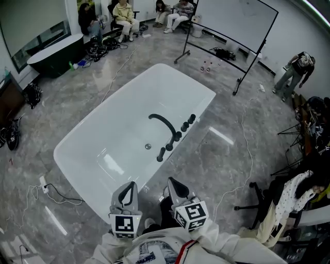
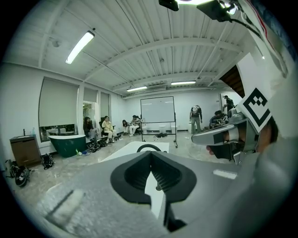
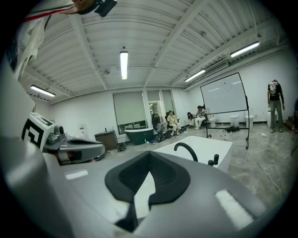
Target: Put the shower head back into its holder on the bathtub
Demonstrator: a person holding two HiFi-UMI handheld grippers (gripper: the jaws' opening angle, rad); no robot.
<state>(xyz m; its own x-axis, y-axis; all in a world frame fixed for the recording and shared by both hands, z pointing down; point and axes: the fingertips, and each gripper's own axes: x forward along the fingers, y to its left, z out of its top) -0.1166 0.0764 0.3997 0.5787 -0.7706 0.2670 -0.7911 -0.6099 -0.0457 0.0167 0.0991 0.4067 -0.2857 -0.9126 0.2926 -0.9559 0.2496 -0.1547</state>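
Observation:
The white bathtub [image 1: 116, 147] lies slantwise on the grey floor in the head view. A black curved spout [image 1: 164, 122] arches over it, and a row of black fittings [image 1: 178, 136] stands along its right rim. Which of them is the shower head I cannot tell. My left gripper [image 1: 132, 184] and right gripper [image 1: 170, 181] are side by side at the bottom, close to my body, short of the tub's near end. Both are shut and hold nothing. The left gripper's [image 2: 150, 154] and right gripper's [image 3: 150, 154] own views show their tips meeting, with the tub [image 3: 205, 149] ahead.
A wheeled whiteboard [image 1: 234, 20] stands beyond the tub. Several people sit at the back [image 1: 124, 15] next to a dark green tub [image 1: 54, 51]. One person [image 1: 299, 67] bends at the right. Cables [image 1: 56, 195] run over the floor at left; a chair with clothes [image 1: 289, 201] is at right.

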